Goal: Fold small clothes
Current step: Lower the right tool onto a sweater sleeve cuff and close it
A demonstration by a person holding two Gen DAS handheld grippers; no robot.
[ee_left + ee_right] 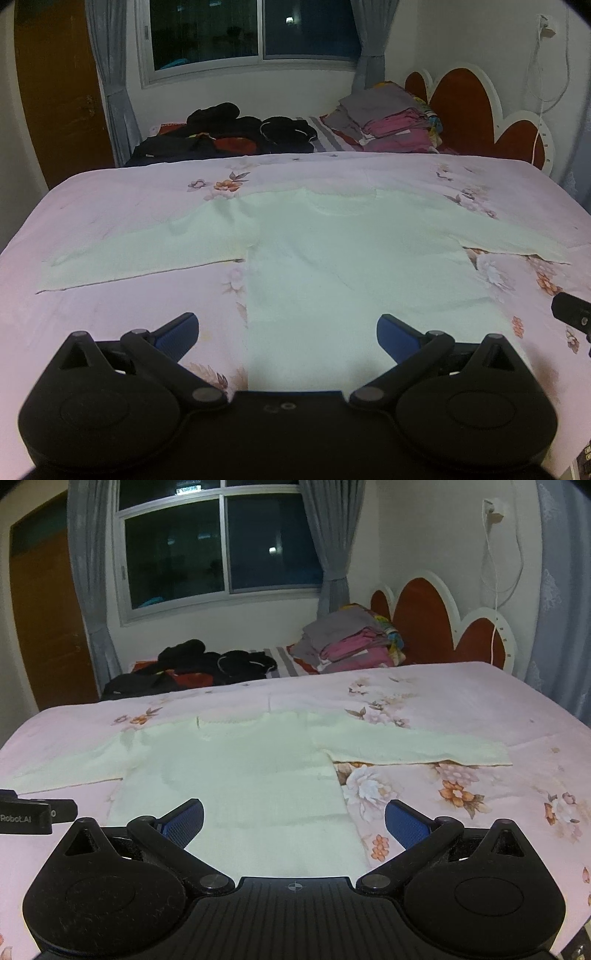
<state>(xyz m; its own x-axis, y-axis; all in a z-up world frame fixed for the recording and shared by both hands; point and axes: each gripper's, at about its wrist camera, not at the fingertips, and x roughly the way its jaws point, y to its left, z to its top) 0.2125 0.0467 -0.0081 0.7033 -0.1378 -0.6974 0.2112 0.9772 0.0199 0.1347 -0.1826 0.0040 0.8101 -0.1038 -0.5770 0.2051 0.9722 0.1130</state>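
Home bedroom. Bed (110,221) with pink floral sheet fills the lower frame; scalloped red-and-white headboard (461,107) upper right. Dark sliding window (221,546) with grey curtains (328,546) top centre, wooden door (44,620) far left. Piles of clothes (347,642) at the bed's far edge, wall socket with cable (493,509) top right.

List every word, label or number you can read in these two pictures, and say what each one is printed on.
"Robot.AI": on the black body of the left tongs, seen at the right camera's left edge.
A "0" follows it; the rest is hidden.
Red item beside the dark clothes: white print, too blurred to read.
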